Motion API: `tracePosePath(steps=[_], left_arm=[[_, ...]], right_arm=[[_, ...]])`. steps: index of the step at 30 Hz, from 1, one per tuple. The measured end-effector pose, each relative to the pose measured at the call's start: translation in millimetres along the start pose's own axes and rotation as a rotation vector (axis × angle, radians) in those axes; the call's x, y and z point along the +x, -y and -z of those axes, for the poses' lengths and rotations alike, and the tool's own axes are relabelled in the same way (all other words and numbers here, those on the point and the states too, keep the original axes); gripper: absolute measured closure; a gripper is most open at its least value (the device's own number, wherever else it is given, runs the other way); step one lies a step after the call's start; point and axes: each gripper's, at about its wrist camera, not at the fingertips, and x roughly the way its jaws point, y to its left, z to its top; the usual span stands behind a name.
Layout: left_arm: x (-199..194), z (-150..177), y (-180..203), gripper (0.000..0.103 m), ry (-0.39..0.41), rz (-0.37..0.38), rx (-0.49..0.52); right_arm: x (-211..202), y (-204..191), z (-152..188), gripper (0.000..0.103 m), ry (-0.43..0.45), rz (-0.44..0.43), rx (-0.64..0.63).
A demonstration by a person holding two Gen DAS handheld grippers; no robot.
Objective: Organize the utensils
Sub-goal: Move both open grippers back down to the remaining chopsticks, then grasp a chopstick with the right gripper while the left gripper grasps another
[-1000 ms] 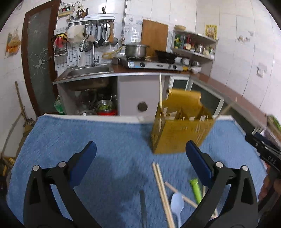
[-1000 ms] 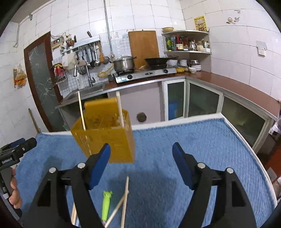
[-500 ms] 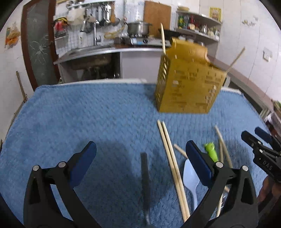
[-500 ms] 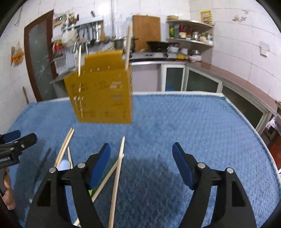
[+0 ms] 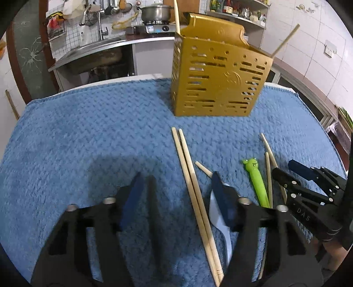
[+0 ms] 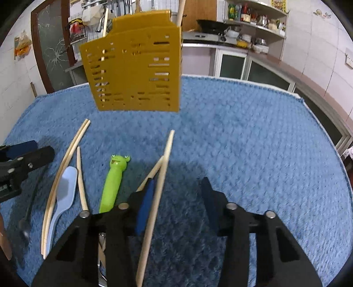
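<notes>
A yellow slotted utensil holder (image 5: 217,75) (image 6: 136,72) stands at the far side of the blue towel with chopsticks sticking up in it. In front of it lie a pair of wooden chopsticks (image 5: 192,183) (image 6: 64,167), a pale blue spoon (image 6: 64,192) (image 5: 217,217), a green frog-handled utensil (image 5: 257,178) (image 6: 113,181), more loose chopsticks (image 6: 163,174) and a dark-handled utensil (image 5: 152,209). My left gripper (image 5: 176,192) is open, low over the chopstick pair. My right gripper (image 6: 178,194) is open, low, with a chopstick by its left finger.
The blue towel (image 5: 88,136) (image 6: 253,143) covers the table. Behind its far edge are a sink counter (image 5: 92,50), a stove with a pot (image 5: 156,13) and shelves. The right gripper shows at the right of the left wrist view (image 5: 308,187).
Both grippers have tilted down and come closer to the towel and the loose utensils. Their jaws have narrowed but stay open. The holder has not moved.
</notes>
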Motion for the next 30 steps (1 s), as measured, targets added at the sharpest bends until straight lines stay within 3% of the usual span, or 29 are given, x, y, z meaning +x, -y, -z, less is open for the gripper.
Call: tracePosePath(steps=[3,7,10,20,30], left_arm=[[3,-1,3,0.058,-0.012,-0.007,0.000],[9,-2,1,0.082,-0.046,0.025,-0.025],[15,-3,1,0.091,-0.071,0.054,-0.042],[33,-6,1,0.092,-0.116,0.060,-0.058],[48,-18,14,0.089,-0.142,-0.002,-0.001]], right_arm=[[4,0,0,0.064,-0.014,-0.005,0.010],[4,0,-2,0.081,-0.019,-0.005,0.009],[5,0,-3,0.081,-0.025,-0.017,0.011],[5,7,-5,0.081,-0.032,-0.053,0.036],[9,4,-9,0.079,-0.040,-0.041,0.039]])
